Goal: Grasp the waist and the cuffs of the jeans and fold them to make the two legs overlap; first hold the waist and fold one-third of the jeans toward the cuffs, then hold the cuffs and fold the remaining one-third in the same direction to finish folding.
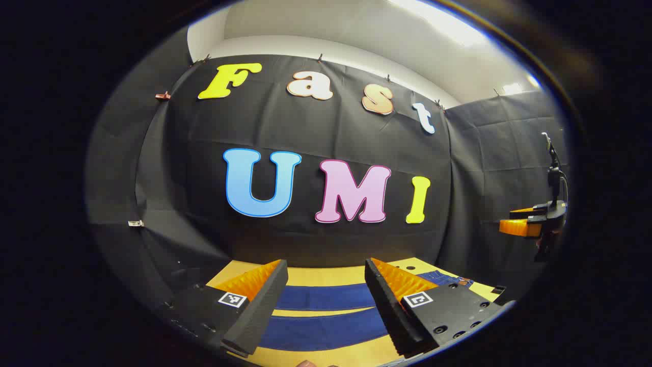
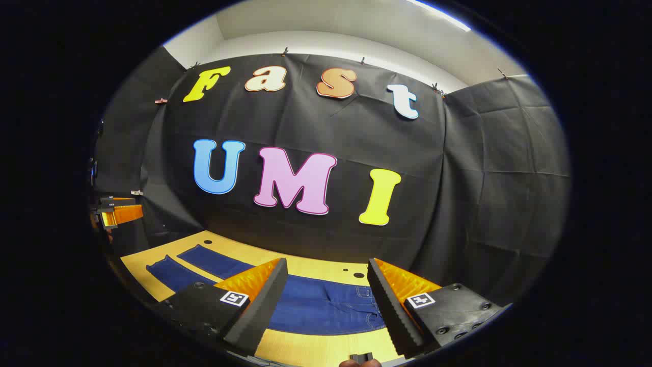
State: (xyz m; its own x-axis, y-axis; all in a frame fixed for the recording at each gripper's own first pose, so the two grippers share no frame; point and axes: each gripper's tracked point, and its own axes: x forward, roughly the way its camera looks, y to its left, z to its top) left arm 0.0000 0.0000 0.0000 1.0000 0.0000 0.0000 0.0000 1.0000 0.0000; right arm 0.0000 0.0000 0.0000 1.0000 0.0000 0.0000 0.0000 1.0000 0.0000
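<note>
- Bench (image 2: 316,351): the yellow top that carries the work. It runs back to the booth's black wall, and its far edge meets the cloth.
- Jeans (image 2: 326,306): they lie flat along the bench with the two legs spread apart as separate strips, so no fold has been made yet. In the right gripper view the waist end sits just ahead of your fingers, near the bench's right end; the legs run off toward the left end.
- Legs (image 1: 326,316): in the left gripper view they cross the frame as two parallel bands with bare bench between them.
- Handling, as a judgement: denim is soft and limp but fairly heavy, and not fragile. It should drape and drag rather than hold its shape. Pinch the thick waistband and the hemmed cuffs, where the cloth is doubled.
- Right gripper (image 2: 326,306): jaws wide, holding nothing, poised above the waist without touching it.
- Left gripper (image 1: 326,311): jaws wide, empty, held above the legs and clear of the cloth.
</note>
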